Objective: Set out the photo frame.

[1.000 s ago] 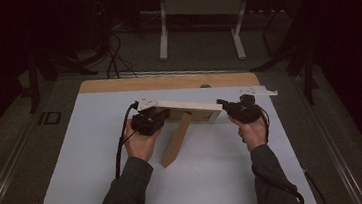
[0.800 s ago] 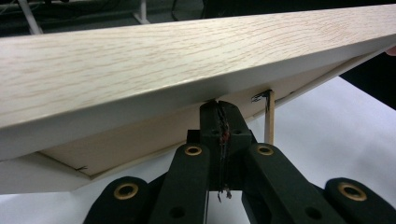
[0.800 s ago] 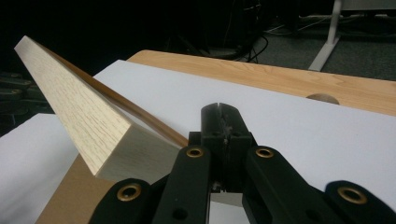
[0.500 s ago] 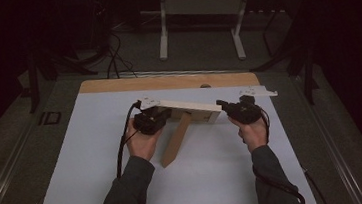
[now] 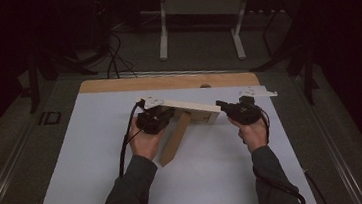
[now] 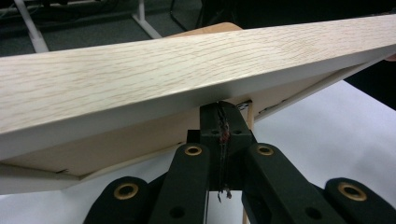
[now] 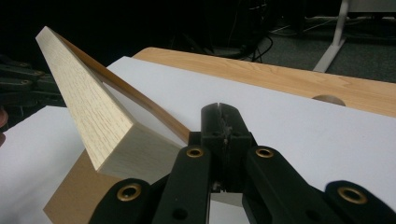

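Nearest the person's side, two grey sleeves came up over the white sheet (image 5: 98,155) covering the table, one forearm for each hand. The left hand (image 5: 144,141) carried the left gripper (image 5: 154,119), and the right hand (image 5: 253,132) carried the right gripper (image 5: 232,111); that made two grippers, each trailing one black cable. Both pairs of jaws were pressed fully together, pad against pad. In the left gripper view the closed tips (image 6: 222,122) sat right under the pale edge of a wooden board; whether they touched it I could not tell. In the right gripper view the closed tips (image 7: 222,122) stood just beside the board's end, gripping nothing.

Between the two grippers lay the wooden piece (image 5: 190,112): one light oak-grain board (image 6: 187,60), raised and tilted, joined to a second, browner panel (image 5: 175,140) that ran down toward the person and rested on the sheet. It sat near the middle of the table, slightly toward the far edge.

Just beyond, two white perforated metal brackets lay on the sheet, one behind the left gripper (image 5: 150,101) and one (image 5: 258,92) behind the right. No writing or labels were readable.

Farther off, the bare wooden strip of the tabletop (image 5: 167,80) showed one round hole (image 5: 205,85). Past that, the white legs of another table (image 5: 163,28) stood on the dark floor.
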`<state>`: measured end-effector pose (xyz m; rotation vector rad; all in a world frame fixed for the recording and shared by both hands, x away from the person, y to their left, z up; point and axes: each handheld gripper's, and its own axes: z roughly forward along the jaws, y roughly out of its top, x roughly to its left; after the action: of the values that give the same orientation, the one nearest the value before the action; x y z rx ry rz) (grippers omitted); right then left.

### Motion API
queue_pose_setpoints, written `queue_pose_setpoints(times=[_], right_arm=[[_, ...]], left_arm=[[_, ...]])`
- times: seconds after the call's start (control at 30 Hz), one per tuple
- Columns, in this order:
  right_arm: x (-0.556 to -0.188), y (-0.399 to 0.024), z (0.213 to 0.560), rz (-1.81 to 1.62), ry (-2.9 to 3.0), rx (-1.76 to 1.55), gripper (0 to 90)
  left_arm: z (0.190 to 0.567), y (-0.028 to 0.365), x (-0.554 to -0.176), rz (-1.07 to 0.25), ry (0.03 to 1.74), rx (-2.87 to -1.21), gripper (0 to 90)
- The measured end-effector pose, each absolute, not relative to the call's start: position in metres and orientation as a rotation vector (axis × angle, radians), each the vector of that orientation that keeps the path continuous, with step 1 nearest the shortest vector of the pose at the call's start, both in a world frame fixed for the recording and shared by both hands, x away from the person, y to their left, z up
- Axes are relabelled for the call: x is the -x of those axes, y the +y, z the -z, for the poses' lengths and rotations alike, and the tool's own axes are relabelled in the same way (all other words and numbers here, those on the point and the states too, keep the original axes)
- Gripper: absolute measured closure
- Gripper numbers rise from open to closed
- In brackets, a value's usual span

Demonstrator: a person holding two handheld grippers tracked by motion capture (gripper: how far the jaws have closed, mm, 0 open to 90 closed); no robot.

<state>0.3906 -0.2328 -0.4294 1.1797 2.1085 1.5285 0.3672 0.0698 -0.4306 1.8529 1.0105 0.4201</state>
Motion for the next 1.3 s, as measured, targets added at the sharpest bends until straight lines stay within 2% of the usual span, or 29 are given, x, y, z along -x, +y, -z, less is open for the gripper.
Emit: queue_pose_setpoints(times=[1.3], right_arm=[[-0.385,-0.231,0.427,-1.544,2.125,-1.144,90.0]], left_arm=[[0.43,0.042,-0.367,-0.403,0.962,-1.896,90.0]])
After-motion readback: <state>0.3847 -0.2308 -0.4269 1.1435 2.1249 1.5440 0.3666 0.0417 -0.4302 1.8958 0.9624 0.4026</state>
